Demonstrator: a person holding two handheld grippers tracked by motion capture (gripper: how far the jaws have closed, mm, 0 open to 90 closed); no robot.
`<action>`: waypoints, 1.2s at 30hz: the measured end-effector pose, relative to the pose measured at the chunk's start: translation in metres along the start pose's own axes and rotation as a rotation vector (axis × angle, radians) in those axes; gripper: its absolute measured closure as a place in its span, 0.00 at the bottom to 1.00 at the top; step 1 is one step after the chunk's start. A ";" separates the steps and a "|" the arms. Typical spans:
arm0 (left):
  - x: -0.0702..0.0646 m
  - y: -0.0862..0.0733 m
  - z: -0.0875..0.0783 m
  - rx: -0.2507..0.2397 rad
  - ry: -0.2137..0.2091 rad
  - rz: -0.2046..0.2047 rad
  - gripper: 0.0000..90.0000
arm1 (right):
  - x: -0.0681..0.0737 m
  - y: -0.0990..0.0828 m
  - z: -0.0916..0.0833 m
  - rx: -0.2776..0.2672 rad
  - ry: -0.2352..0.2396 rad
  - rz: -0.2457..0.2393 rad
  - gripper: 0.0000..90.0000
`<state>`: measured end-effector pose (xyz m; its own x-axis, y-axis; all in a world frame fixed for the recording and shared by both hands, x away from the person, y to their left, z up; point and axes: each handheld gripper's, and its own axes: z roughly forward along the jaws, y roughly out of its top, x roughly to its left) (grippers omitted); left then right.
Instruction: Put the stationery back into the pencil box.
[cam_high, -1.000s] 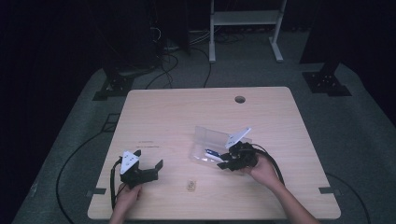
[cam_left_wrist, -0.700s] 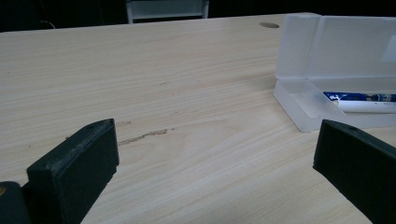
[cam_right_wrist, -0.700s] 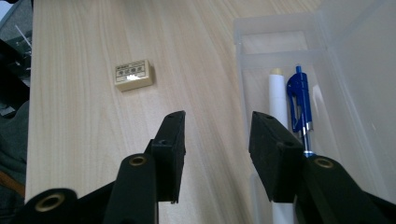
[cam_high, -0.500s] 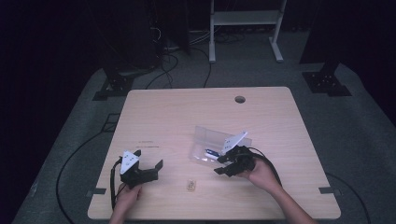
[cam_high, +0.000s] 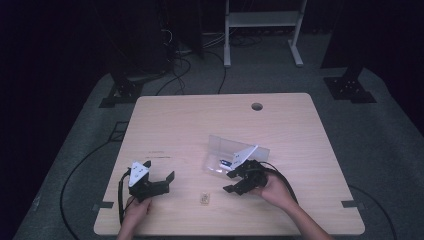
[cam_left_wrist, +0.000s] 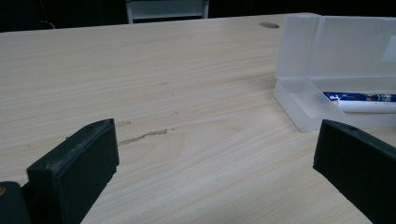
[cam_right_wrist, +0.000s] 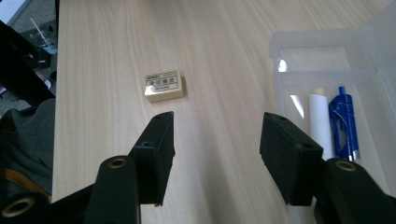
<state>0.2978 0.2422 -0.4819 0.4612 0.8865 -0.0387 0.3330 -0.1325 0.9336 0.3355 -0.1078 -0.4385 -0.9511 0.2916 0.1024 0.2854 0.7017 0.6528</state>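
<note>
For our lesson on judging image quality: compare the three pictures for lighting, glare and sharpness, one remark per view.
High view: dim, the room almost black around the lit table, small things soft. Left gripper view: bright and even, the clear case sharp, the near black tongs slightly soft. Right gripper view: well lit, the eraser label crisp, white glare streaks on the case plastic.

Dark recording lab
Lone desk (cam_high: 200, 125) on grey carpet (cam_high: 380, 150), black stands (cam_high: 349, 87) and cables (cam_high: 175, 65) around it.
</note>
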 end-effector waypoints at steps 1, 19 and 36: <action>0.000 0.000 0.000 0.000 0.000 0.000 0.00 | 0.001 0.000 0.001 0.002 0.000 -0.006 0.49; 0.000 0.000 0.000 0.000 0.000 0.002 0.00 | 0.017 0.010 0.021 0.002 0.041 -0.039 0.47; 0.000 0.000 0.000 -0.002 -0.001 0.000 0.00 | 0.028 0.017 0.042 0.011 0.077 -0.061 0.47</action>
<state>0.2976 0.2422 -0.4819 0.4622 0.8859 -0.0390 0.3315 -0.1318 0.9342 0.3191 -0.0605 -0.4566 -0.9729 0.1973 0.1205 0.2275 0.7240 0.6512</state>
